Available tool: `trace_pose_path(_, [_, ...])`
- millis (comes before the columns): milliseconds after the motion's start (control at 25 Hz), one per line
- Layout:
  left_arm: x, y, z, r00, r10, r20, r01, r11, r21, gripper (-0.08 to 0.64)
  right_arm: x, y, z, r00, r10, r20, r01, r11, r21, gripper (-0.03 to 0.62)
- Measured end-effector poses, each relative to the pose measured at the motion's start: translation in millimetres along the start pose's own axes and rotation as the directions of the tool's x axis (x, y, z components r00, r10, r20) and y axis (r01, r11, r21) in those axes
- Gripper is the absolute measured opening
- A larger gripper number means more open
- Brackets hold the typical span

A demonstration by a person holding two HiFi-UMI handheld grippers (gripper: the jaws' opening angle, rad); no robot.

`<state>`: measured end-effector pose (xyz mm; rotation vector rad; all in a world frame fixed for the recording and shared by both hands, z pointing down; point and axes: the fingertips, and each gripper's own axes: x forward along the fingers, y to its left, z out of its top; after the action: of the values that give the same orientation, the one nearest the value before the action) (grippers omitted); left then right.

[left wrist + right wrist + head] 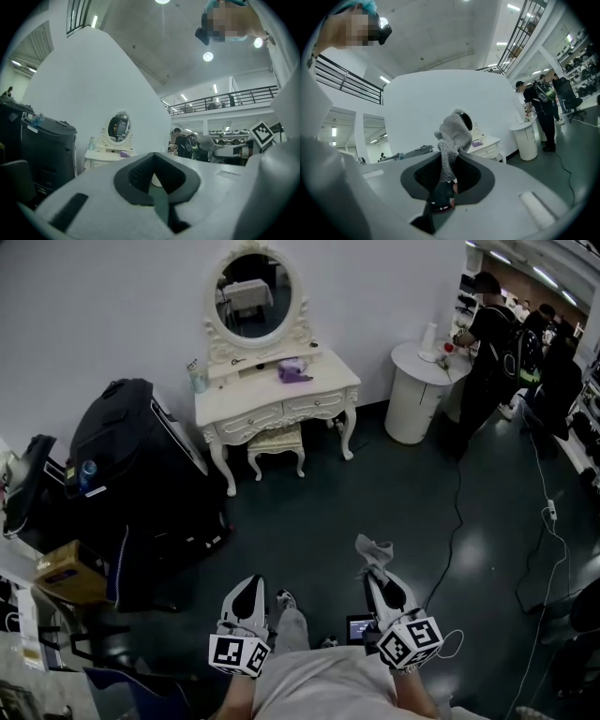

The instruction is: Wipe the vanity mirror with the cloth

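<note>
Item, far left: a black case on the floor, well clear of your path and of no use to the job. Item: your left tongs, held low in front of your body with the tips together and nothing between them; they look idle, probably kept free to steady something while the other hand works. Item, ahead and well apart from you: the vanity mirror, an oval glass in a white frame, upright at the back of the white bench. A small purple object lies on the benchtop in front of it, and a stool stands in the kneehole, so you would likely have to lean over both to reach the glass. Item: your right tongs, clamped on the grey cloth. The cloth is pinched at one end and the rest stands loose above the tips, which leaves a free bunch to press on the glass. Wiping is not yet begun, since the cloth is nowhere near the mirror. Item, right: a round white stand with people beside it, and a cable across the floor, which I judge to lie off your line to the bench.
</note>
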<state>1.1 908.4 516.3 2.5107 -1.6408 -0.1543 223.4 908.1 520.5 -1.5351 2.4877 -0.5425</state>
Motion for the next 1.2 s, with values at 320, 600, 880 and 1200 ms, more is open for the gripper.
trace_pose_path(320, [55, 38, 4, 1.000, -0.006, 0.017, 0.006, 1.000, -0.009, 0.000, 67, -15, 1, 1.000, -0.018, -0.023, 0.019, 1.000, 0.018, 0.069])
trace_pose_path(600, [124, 100, 21, 0.998, 0.017, 0.054, -0.015, 0.999, -0.039, 0.000, 161, -20, 28, 1.000, -0.002, -0.031, 0.001, 1.000, -0.017, 0.072])
trace_pose_path(880, [198, 156, 39, 0.998, -0.027, 0.061, 0.029, 0.999, -0.028, 0.000, 255, -30, 49, 1.000, -0.022, -0.012, 0.022, 0.999, -0.029, 0.072])
trace_pose_path(1200, [241, 214, 53, 0.998, -0.008, 0.063, 0.010, 0.999, -0.032, 0.000, 321, -33, 42, 0.999, -0.045, -0.021, 0.046, 0.999, 0.010, 0.072])
